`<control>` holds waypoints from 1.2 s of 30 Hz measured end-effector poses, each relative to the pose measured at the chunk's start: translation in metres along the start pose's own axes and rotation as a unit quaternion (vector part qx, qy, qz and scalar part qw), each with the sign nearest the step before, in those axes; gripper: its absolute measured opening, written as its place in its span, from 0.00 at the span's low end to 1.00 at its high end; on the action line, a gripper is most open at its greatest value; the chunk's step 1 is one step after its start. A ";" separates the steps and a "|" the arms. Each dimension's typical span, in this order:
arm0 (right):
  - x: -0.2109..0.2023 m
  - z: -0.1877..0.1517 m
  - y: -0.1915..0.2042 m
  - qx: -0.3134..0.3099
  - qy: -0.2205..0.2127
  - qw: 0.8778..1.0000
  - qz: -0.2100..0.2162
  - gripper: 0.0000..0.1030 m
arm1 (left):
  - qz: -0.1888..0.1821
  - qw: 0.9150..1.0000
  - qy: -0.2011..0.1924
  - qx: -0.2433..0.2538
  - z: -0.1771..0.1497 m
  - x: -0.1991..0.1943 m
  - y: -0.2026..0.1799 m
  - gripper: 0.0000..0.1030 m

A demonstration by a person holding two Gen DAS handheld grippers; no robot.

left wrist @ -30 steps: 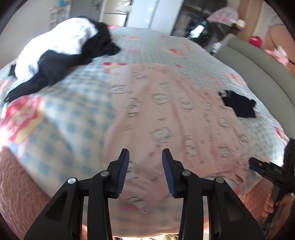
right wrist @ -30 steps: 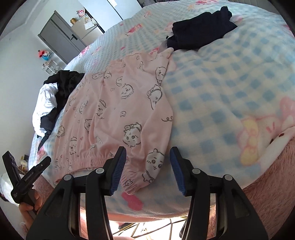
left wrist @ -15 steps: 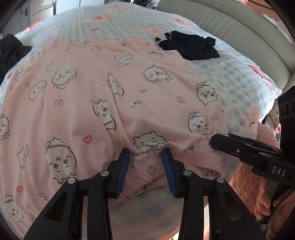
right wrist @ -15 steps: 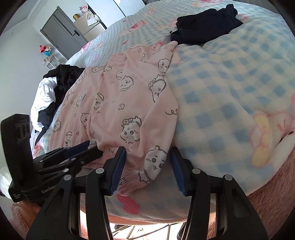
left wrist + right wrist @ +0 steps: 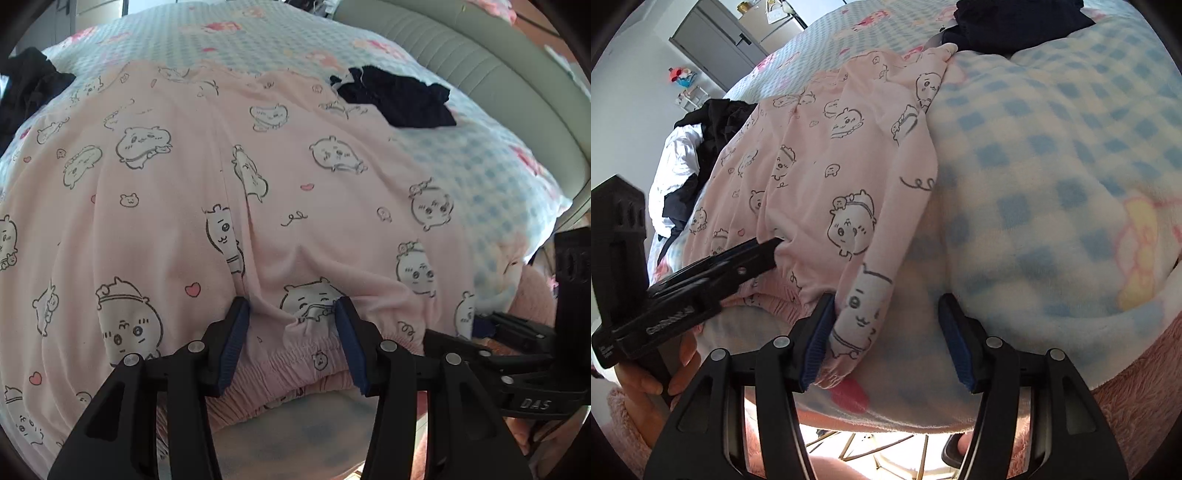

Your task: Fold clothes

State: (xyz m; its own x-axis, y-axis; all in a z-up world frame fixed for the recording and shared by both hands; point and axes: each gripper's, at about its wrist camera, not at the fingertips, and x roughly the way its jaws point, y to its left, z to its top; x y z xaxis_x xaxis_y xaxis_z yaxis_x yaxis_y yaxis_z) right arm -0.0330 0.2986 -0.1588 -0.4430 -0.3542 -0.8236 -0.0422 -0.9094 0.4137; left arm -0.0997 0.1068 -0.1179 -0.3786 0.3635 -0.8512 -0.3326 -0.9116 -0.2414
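Note:
A pink pyjama garment (image 5: 229, 192) printed with cartoon animals lies spread on the blue checked bedspread (image 5: 491, 173). My left gripper (image 5: 293, 332) stands open, its blue pads either side of the gathered elastic hem (image 5: 295, 354) at the near edge. In the right wrist view the same garment (image 5: 827, 162) runs away to the upper left. My right gripper (image 5: 886, 328) is open; its left pad touches the cuffed corner (image 5: 857, 317), while the right pad rests over bare blanket. The left gripper (image 5: 701, 273) shows there from the side, its tips at the hem.
A dark folded garment (image 5: 399, 99) lies at the pink cloth's far right corner. A heap of black and white clothes (image 5: 690, 158) sits at the far left. A grey padded headboard (image 5: 491, 70) curves along the right. Pink fleece (image 5: 1137, 406) hangs below the bed edge.
Both grippers have moved in toward the near hem. The left one swung from the bed's left side onto the waistband, and the right one closed in on the cuffed corner.

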 end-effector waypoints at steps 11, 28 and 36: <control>-0.005 -0.006 0.013 -0.032 0.009 0.999 -0.011 0.57 | -0.015 1.000 -0.023 0.005 -0.010 -0.022 0.001 0.49; -0.034 0.039 0.097 -0.146 -0.019 0.989 0.032 0.57 | 0.020 0.983 -0.118 -0.141 -0.036 -0.116 0.115 0.47; 0.009 0.055 0.140 -0.162 0.030 0.985 0.049 0.57 | 0.018 0.971 -0.117 -0.207 -0.027 -0.120 0.199 0.47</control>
State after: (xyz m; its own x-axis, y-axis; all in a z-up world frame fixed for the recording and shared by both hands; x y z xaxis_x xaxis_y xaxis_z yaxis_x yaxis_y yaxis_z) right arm -0.0922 0.1799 -0.0867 -0.3765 -0.4469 -0.8115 0.2898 -0.8888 0.3550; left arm -0.0976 -0.1234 -0.0762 -0.5856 0.3197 -0.7449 0.0414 -0.9059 -0.4214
